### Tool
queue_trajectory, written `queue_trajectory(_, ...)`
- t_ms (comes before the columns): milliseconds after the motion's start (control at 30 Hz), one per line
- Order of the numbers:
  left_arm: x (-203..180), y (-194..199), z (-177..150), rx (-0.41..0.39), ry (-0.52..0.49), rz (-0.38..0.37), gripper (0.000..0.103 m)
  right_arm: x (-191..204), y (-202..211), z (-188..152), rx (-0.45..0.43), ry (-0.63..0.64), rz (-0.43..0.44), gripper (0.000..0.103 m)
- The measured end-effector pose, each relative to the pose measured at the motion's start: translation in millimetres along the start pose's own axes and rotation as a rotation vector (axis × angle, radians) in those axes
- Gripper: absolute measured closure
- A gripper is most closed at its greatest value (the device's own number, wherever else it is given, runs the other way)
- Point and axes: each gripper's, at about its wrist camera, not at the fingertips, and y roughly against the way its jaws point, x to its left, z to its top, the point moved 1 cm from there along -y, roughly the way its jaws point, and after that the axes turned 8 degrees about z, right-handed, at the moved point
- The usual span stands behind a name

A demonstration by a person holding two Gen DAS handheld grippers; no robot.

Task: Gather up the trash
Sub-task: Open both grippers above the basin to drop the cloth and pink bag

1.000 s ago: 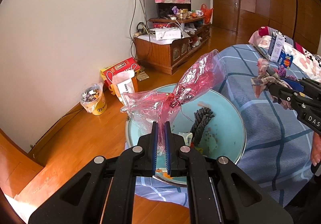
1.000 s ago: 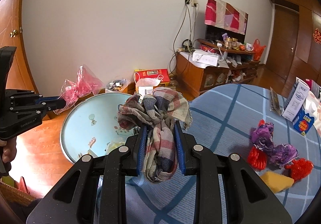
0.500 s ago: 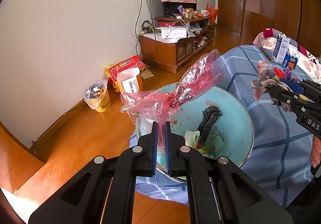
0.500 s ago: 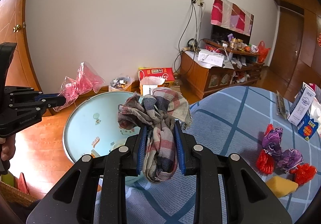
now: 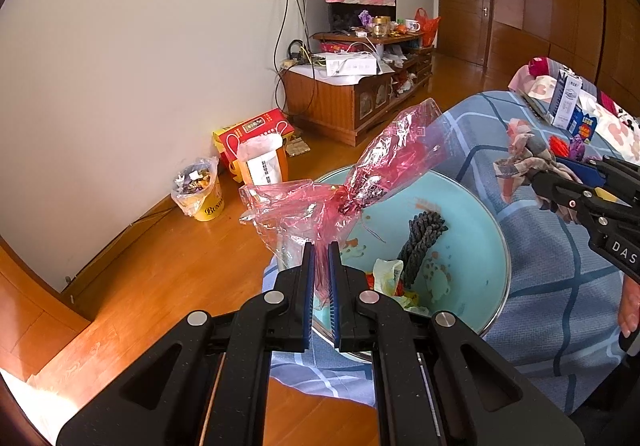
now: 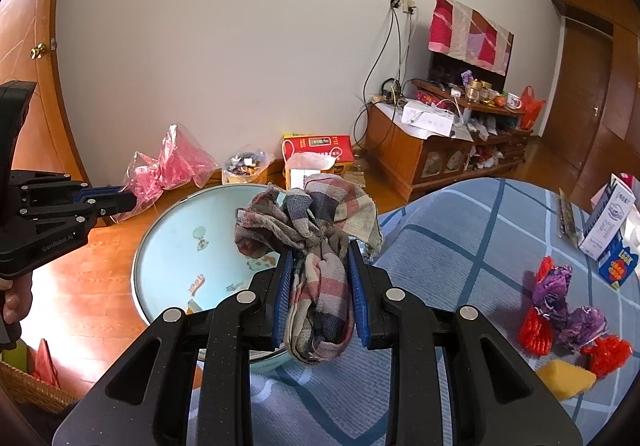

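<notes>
So up close, the left gripper (image 5: 321, 286) has its blue pads pinched tight on a crinkly pink plastic bag (image 5: 344, 186), which sticks up and fans out over the near rim of the light blue basin (image 5: 476, 246). The right gripper (image 6: 320, 294) is clamped on a bunched plaid rag (image 6: 316, 246), jaws only partway in because the cloth is thick; the rag hangs out both above and below the pads, just at the basin's edge.

Inside the basin there's already a dark braided rope piece (image 5: 422, 242) and a crumpled yellowish wrapper (image 5: 388, 278) with some red bits beside it. The basin sits at the edge of a blue checked blanket (image 6: 460, 246).

Further out on the blanket, well apart from the basin, lie a yellow sponge (image 6: 564, 380), red mesh scraps (image 6: 536, 330) and purple crumpled wrappers (image 6: 554, 286), all bunched near each other. Behind those stands a white and blue carton (image 6: 608, 222).

Past that, on the wood floor by the wall, there's a small yellow bin (image 5: 200, 190) lined with plastic and stuffed full, plus a red box (image 5: 252, 134) next to it.
</notes>
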Motion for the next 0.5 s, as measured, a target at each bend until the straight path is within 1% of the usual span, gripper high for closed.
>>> queue_trajectory(500,1.1,2.3,0.0,-0.004,0.01,0.0,0.097,1.3,-2.9,-0.5,0.01,0.007,0.005,0.075)
